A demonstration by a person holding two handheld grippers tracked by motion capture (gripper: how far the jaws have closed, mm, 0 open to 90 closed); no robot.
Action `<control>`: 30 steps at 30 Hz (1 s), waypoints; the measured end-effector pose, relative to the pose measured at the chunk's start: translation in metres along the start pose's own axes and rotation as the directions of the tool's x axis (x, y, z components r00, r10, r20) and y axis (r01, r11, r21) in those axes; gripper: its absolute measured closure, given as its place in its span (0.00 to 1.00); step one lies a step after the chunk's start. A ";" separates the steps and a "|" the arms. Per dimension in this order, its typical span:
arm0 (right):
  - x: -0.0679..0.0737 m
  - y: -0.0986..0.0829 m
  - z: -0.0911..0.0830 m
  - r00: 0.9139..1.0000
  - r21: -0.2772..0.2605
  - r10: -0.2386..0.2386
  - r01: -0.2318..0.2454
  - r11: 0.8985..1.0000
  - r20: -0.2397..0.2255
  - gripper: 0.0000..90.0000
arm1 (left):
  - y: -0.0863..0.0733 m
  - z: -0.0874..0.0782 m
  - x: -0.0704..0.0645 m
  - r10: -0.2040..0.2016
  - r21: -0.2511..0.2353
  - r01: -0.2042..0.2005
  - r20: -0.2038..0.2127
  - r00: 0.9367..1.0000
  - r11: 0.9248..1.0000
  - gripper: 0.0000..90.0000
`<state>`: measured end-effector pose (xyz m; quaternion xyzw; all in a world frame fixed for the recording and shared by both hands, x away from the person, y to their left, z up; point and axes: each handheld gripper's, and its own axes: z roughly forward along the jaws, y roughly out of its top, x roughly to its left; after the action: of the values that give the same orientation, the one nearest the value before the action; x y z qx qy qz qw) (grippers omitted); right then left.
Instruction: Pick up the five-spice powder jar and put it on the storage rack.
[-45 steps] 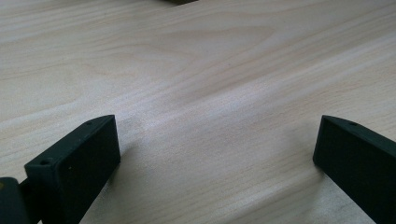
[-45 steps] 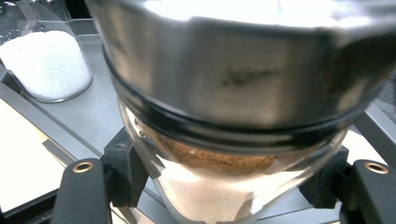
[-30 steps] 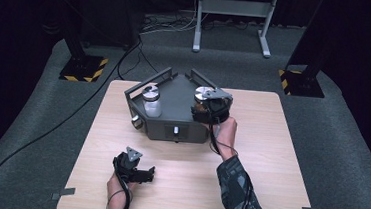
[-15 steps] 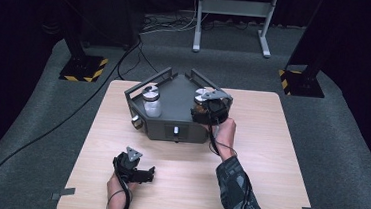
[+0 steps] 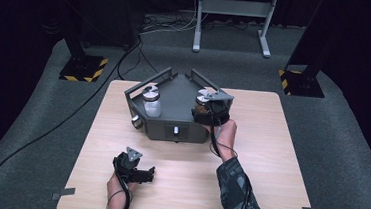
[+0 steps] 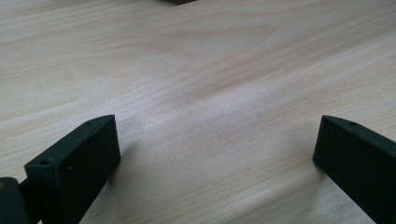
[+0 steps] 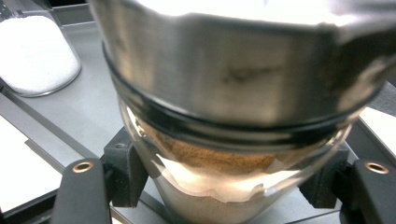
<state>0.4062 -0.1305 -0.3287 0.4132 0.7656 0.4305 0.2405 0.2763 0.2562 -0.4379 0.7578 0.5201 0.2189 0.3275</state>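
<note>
Right gripper clamps glass jar — brown powder.

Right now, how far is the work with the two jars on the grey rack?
Done: little that shows; the white jar stands on the rack. In hand: the right gripper has its fingers closed around the brown jar, which is at the rack's right side. Left: moving that jar, probably. The left gripper is open above the bare table, holding nothing.
</note>
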 end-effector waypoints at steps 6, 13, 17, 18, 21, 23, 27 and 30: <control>0.000 -0.002 0.000 1.000 -0.009 0.002 -0.002 1.000 0.000 0.33 | 0.000 0.000 0.000 0.000 0.000 0.000 0.000 1.000 1.000 0.00; -0.001 -0.004 0.000 1.000 -0.016 -0.002 0.002 1.000 -0.004 0.33 | 0.000 0.000 0.000 0.000 0.000 0.000 0.000 1.000 1.000 0.00; -0.001 -0.004 0.000 1.000 -0.016 -0.003 0.003 1.000 -0.003 0.33 | 0.000 0.000 0.000 0.000 0.000 0.000 0.000 1.000 1.000 0.00; -0.001 -0.005 0.000 1.000 -0.017 -0.004 0.004 1.000 -0.003 0.33 | 0.000 0.000 0.000 0.000 0.000 0.000 0.000 1.000 1.000 0.00; -0.001 -0.004 0.000 1.000 -0.014 -0.004 0.004 1.000 -0.004 0.33 | 0.000 0.000 0.000 0.000 0.000 0.000 0.000 1.000 1.000 0.00; -0.001 -0.004 -0.001 1.000 -0.012 -0.008 0.008 1.000 -0.004 0.32 | 0.000 0.000 0.000 0.000 0.001 0.000 0.000 1.000 1.000 0.00; 0.002 -0.002 -0.004 1.000 -0.010 -0.018 0.018 1.000 -0.002 0.17 | 0.000 0.000 0.000 0.000 0.000 0.000 0.000 1.000 1.000 0.00; 0.004 -0.002 -0.011 1.000 -0.018 -0.025 0.025 1.000 -0.001 0.10 | 0.000 0.000 0.000 0.000 0.001 0.000 0.000 1.000 1.000 0.00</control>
<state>0.3952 -0.1326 -0.3250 0.4012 0.7669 0.4346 0.2491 0.2762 0.2562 -0.4378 0.7581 0.5199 0.2187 0.3273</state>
